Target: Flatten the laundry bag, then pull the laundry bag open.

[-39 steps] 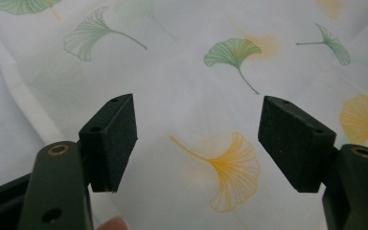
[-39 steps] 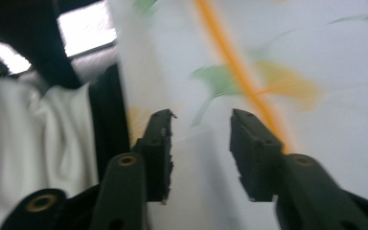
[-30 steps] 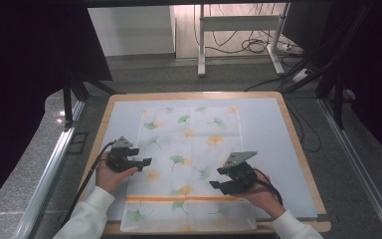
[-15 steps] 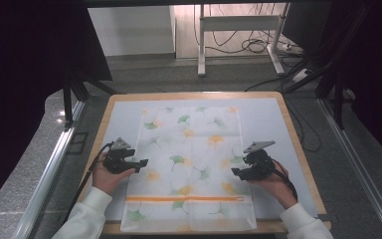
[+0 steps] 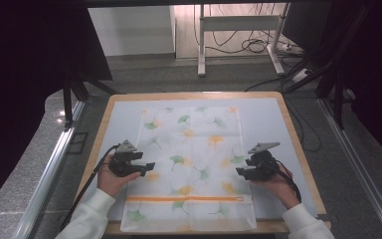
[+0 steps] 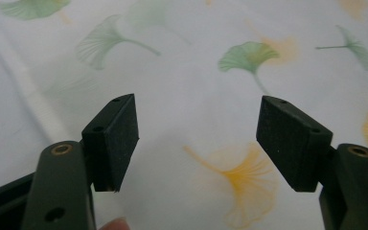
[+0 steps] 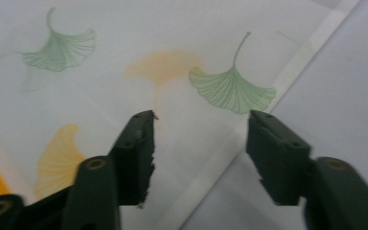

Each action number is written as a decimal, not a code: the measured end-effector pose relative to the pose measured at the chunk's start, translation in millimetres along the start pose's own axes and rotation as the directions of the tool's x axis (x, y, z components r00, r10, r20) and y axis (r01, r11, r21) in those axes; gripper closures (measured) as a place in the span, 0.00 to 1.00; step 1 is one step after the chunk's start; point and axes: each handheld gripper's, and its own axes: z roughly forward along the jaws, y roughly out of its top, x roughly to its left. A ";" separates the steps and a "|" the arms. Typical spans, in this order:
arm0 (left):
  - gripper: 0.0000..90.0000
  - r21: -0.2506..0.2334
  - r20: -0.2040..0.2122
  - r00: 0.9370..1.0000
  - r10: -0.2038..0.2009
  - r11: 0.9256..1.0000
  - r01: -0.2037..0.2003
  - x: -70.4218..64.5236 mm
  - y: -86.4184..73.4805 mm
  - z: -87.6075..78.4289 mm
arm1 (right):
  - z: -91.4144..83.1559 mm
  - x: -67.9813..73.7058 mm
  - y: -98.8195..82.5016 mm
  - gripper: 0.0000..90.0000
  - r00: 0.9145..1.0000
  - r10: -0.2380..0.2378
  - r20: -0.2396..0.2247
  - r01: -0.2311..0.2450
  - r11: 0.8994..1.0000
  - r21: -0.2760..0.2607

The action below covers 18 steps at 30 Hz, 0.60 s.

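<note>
Now both tongs gape — right tongs [image 5: 242, 172] closing, over cloth [image 5: 191, 149] edge

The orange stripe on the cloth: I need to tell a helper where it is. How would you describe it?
On the wooden-edged table lies a white cloth printed with ginkgo leaves. Near its end closest to the person, one thin orange stripe crosses it side to side, the cloth's sole straight line among scattered leaves.

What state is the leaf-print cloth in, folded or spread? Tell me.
Spread. The leaf-print cloth lies flat on the table, all edges showing, its near end overhanging the table's edge. Whether it is doubled, cannot tell.
</note>
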 end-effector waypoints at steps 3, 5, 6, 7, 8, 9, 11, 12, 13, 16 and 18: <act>0.33 -0.009 0.025 0.999 0.041 0.999 -0.041 -14.3 5.3 1.5 | -14.1 5.8 -6.7 0.72 0.999 -0.026 -0.024 0.025 0.999 -0.032; 0.33 -0.014 0.037 0.997 0.061 0.998 -0.060 -22.4 8.7 2.0 | -22.3 11.1 -12.1 0.83 0.999 -0.038 -0.032 0.037 0.998 -0.046; 0.33 -0.014 0.037 0.997 0.061 0.998 -0.060 -22.4 8.7 2.0 | -22.3 11.1 -12.1 0.83 0.999 -0.038 -0.032 0.037 0.998 -0.046; 0.33 -0.017 0.046 0.997 0.066 0.998 -0.065 -26.2 10.3 1.8 | -25.8 12.9 -15.2 0.91 0.998 -0.047 -0.040 0.045 0.998 -0.052; 0.33 -0.019 0.052 0.996 0.067 0.998 -0.066 -28.1 11.0 1.5 | -26.8 13.5 -16.2 0.93 0.998 -0.048 -0.043 0.046 0.998 -0.053; 0.33 -0.019 0.052 0.996 0.067 0.998 -0.066 -28.1 11.0 1.5 | -26.8 13.5 -16.2 0.93 0.998 -0.048 -0.043 0.046 0.998 -0.053; 0.34 -0.027 0.066 0.995 0.069 0.997 -0.067 -32.8 12.8 1.0 | -29.6 15.0 -19.6 0.99 0.997 -0.048 -0.062 0.045 0.998 -0.050; 0.34 -0.027 0.067 0.995 0.074 0.997 -0.073 -34.8 13.6 0.8 | -30.0 15.0 -20.6 0.99 0.996 -0.051 -0.069 0.048 0.998 -0.050; 0.34 -0.030 0.068 0.994 0.081 0.996 -0.079 -37.1 14.3 0.6 | -30.4 15.0 -21.3 0.99 0.996 -0.053 -0.072 0.050 0.998 -0.047; 0.34 -0.032 0.080 0.992 0.094 0.995 -0.091 -42.8 16.1 -0.3 | -31.8 15.6 -23.5 0.99 0.996 -0.048 -0.079 0.045 0.998 -0.045; 0.34 -0.034 0.083 0.991 0.103 0.994 -0.101 -46.7 17.6 -1.0 | -33.3 16.0 -25.0 0.99 0.995 -0.052 -0.083 0.048 0.998 -0.049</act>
